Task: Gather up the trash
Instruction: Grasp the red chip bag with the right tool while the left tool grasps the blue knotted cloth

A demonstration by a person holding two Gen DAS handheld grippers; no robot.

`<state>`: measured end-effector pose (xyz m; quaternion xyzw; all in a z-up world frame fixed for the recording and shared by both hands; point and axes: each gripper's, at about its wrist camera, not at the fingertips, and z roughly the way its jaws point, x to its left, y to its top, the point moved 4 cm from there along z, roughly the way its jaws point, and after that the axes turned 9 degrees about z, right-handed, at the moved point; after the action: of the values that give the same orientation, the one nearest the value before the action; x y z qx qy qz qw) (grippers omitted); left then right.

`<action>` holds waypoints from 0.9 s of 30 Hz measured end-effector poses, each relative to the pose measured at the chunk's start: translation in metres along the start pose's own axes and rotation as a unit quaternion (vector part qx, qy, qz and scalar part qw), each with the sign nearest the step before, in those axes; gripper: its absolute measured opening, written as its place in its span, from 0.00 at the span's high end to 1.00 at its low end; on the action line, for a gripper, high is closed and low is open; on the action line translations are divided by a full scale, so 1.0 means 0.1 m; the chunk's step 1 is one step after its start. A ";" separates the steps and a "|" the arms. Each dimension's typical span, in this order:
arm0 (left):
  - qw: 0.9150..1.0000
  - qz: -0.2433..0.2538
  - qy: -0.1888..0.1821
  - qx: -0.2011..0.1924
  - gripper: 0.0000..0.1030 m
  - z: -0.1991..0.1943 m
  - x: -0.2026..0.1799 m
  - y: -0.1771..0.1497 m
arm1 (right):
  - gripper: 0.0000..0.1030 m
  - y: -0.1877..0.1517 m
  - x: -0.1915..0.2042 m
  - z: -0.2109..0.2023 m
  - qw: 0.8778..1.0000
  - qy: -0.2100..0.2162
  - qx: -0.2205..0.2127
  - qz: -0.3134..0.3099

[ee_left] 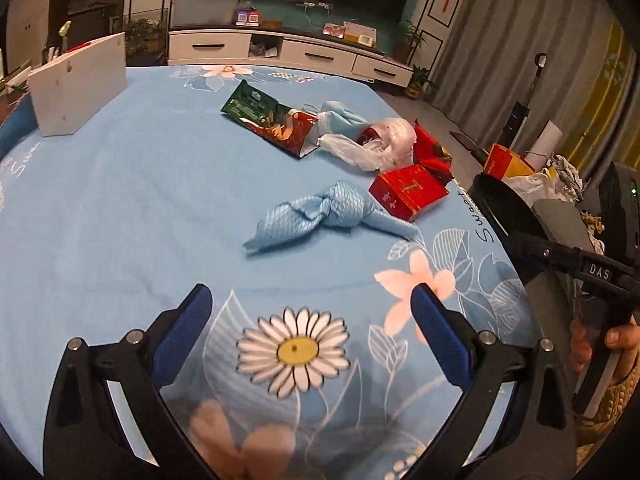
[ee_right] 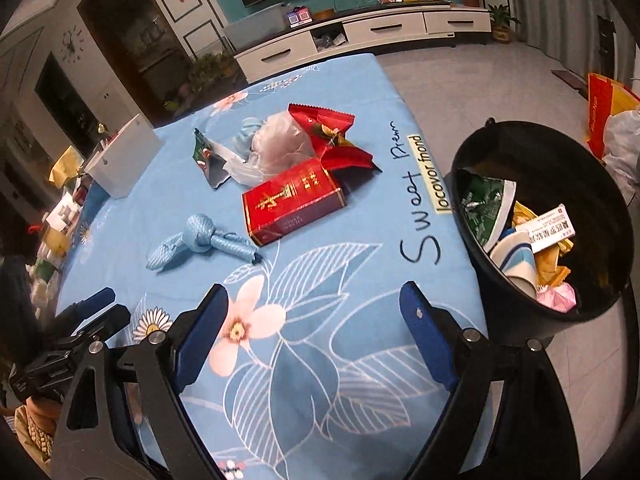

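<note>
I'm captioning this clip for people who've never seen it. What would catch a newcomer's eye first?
Probably the flat red cardboard box lying mid-table on the light blue floral tablecloth, with the knotted pale blue cloth just left of it. Behind them sits a heap of wrappers, topped by a crinkled red foil packet. Off the table's right edge stands a round black bin, already holding rubbish.

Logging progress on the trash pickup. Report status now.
Left gripper open, empty. Right gripper open, empty. Red box, knotted blue cloth, wrappers on table; black bin partly filled. Path unobstructed.
</note>
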<state>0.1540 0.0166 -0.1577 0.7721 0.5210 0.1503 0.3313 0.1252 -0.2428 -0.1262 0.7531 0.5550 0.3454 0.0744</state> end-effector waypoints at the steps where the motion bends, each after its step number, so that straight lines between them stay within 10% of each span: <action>1: 1.000 0.005 -0.002 0.001 0.04 0.03 -0.01 0.03 | 0.17 0.02 0.00 0.02 1.000 -0.001 0.000 0.000; 20: 0.993 0.105 -0.033 0.037 0.05 0.90 -0.24 0.55 | 0.17 0.56 0.00 0.37 0.998 -0.023 -0.049 -0.027; 27: 0.989 0.131 -0.046 0.051 0.36 1.05 -0.27 0.54 | 0.18 0.88 -0.01 0.65 0.996 -0.026 -0.070 -0.037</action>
<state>0.2414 -0.0582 -0.1953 0.8558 0.4065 0.1295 0.2925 0.2327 -0.2586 -0.1317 0.7336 0.5549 0.3606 0.1546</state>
